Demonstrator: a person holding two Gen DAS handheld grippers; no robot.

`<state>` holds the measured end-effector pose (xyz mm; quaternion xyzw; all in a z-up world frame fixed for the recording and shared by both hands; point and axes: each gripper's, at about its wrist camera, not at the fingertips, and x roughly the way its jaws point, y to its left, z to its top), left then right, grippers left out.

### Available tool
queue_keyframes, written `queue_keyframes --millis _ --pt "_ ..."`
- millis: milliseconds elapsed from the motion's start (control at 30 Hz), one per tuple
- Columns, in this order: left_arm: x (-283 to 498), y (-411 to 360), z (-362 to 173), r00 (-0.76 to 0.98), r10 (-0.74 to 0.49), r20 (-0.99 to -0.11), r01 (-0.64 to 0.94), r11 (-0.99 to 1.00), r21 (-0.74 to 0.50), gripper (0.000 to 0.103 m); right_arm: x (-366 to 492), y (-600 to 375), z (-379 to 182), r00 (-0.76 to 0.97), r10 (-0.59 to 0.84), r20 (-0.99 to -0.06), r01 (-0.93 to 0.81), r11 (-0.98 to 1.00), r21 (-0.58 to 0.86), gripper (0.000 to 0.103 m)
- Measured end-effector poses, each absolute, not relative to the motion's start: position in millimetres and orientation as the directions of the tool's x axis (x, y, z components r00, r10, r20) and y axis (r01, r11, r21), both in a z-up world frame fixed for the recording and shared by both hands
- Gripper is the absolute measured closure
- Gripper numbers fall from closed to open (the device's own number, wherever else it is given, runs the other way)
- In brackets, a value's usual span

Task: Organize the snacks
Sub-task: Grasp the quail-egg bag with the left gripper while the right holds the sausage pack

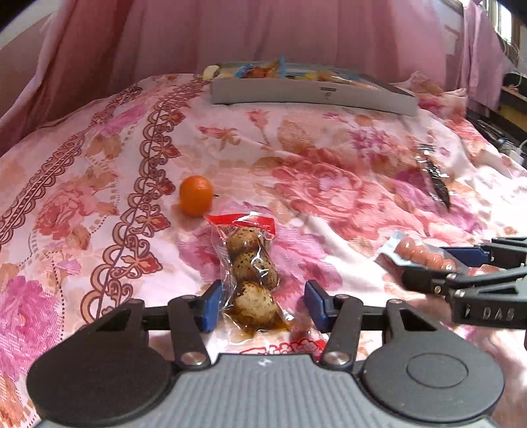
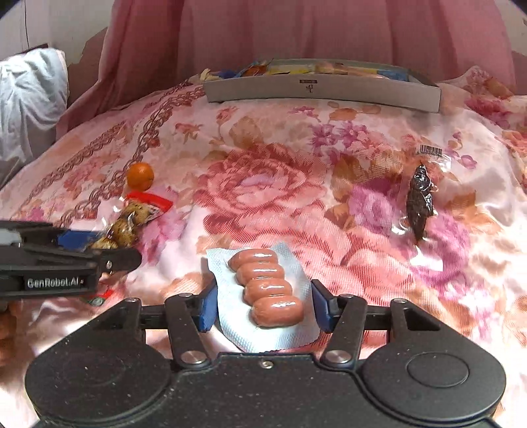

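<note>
Left gripper [image 1: 262, 304] jaws wide apart, straddling egg packet [image 1: 252, 280], long axis pointing away. Right gripper [image 2: 262, 304] jaws likewise apart around sausage pack [image 2: 265, 283], nothing clamped.

Bright, warm daylight floods both fisheye views, entering from a window [image 1: 504, 23] at upper right in the left wrist view. Glare shines off the satin bedspread [image 2: 263, 197] and the clear snack wrappers. Edges curve strongly with dark corners; a dark packet [image 1: 436, 184] is motion-blurred.

Floral bedspread [image 2: 263, 197] — pink curtain [image 2: 296, 29] behind.
</note>
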<state>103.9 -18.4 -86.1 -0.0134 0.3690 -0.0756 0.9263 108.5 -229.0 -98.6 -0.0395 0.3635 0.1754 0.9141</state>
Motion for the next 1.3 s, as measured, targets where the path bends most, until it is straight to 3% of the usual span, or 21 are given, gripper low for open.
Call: queue_keyframes --millis 200,333,633,733,800,933,1067,1300 --pt "107.3 -5.7 -83.0 0.703 -0.189 -0.685 0.083 0.979 -0.185 0.055 95.1 -223.2 -97.1 0.7 0.257 -0.666 -0.322 0.946 0.026 0.046" --pt "108.2 -11.9 -84.8 0.708 -0.16 -0.688 0.094 0.987 -0.132 0.054 84.9 -217.2 -101.1 0.729 0.228 -0.646 -0.326 0.945 -0.034 0.046" --pt "129.2 -2.1 -89.2 0.688 -0.206 -0.695 0.104 0.977 -0.187 0.045 78.0 -219.7 -102.9 0.726 0.247 -0.641 -0.356 0.933 -0.045 0.046" --pt "129.7 -12.9 -91.0 0.677 -0.224 -0.701 0.188 0.973 -0.13 0.03 78.3 -219.1 -103.3 0.726 0.244 -0.644 -0.354 0.934 -0.046 0.045" --pt "127.0 -17.1 -92.4 0.686 -0.207 -0.697 0.187 0.977 -0.107 0.03 78.6 -218.7 -103.3 0.725 0.243 -0.645 -0.354 0.934 -0.046 0.045" --pt "124.2 -13.4 -91.0 0.696 -0.182 -0.695 0.157 0.982 -0.1 0.048 78.2 -219.0 -103.4 0.731 0.238 -0.64 -0.346 0.937 -0.047 0.045" --pt "122.3 -5.7 -86.1 0.689 -0.196 -0.698 0.13 0.981 -0.147 0.058 75.0 -216.2 -103.2 0.745 0.223 -0.629 -0.336 0.94 -0.065 0.046" --pt "104.9 -8.6 -79.6 0.697 -0.263 -0.667 0.123 0.96 -0.25 0.061 70.1 -214.5 -100.3 0.75 0.209 -0.627 -0.342 0.935 -0.097 0.047"
